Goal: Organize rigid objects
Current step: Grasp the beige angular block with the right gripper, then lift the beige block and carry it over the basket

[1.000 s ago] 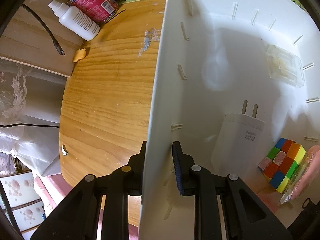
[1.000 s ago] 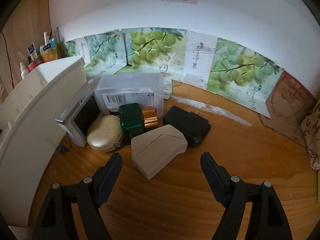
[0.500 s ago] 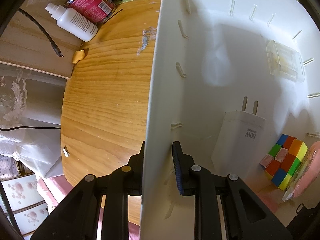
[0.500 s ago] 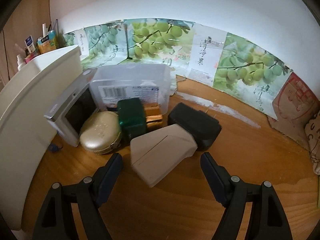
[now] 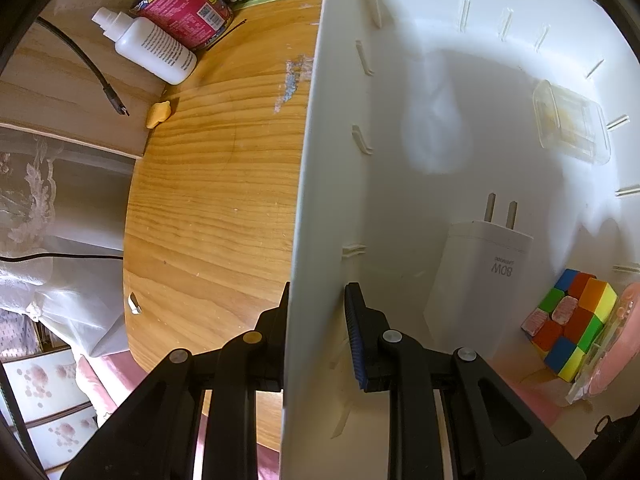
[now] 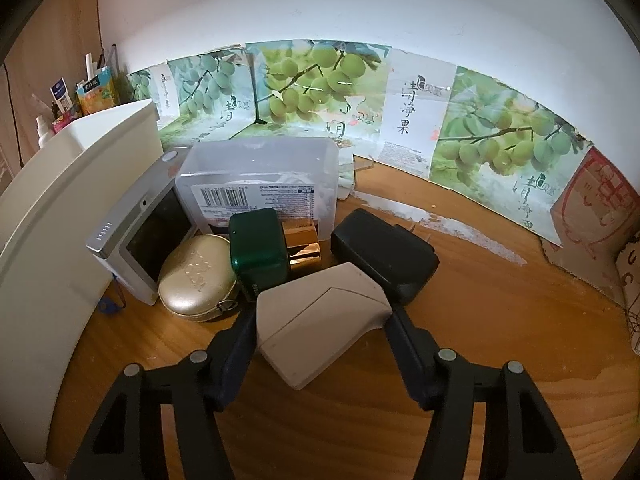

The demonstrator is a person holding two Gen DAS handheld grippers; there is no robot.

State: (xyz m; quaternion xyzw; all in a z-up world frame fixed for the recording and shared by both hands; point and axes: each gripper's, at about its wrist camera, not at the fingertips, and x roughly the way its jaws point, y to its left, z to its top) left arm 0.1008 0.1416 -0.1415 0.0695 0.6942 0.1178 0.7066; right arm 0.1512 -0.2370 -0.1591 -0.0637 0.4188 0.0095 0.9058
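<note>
My left gripper (image 5: 318, 294) is shut on the side wall of a white storage bin (image 5: 320, 160), one finger outside, one inside. In the bin lie a white charger (image 5: 480, 272), a colourful puzzle cube (image 5: 568, 324), a small clear box (image 5: 572, 124) and a pink packet (image 5: 616, 340). My right gripper (image 6: 320, 320) is closing on a beige case (image 6: 320, 332) lying on the wooden table; both pads meet its sides. Behind it sit a black case (image 6: 384, 252), a green box (image 6: 258, 248), a gold oval case (image 6: 196, 276), a silver device (image 6: 136, 240) and a clear plastic box (image 6: 260, 184).
The bin (image 6: 60, 220) stands left of the cluster. A white bottle (image 5: 152, 48), a pink can (image 5: 184, 12), a cable end (image 5: 116, 100) and a yellow scrap (image 5: 159, 112) lie beyond it. The table's rounded edge (image 5: 130, 240) drops off at left. Fruit-print cardboard (image 6: 312, 80) lines the wall.
The right gripper moved forward over the table until the beige case lay between its fingers, and the jaws narrowed onto it. The left gripper kept its hold on the bin wall.
</note>
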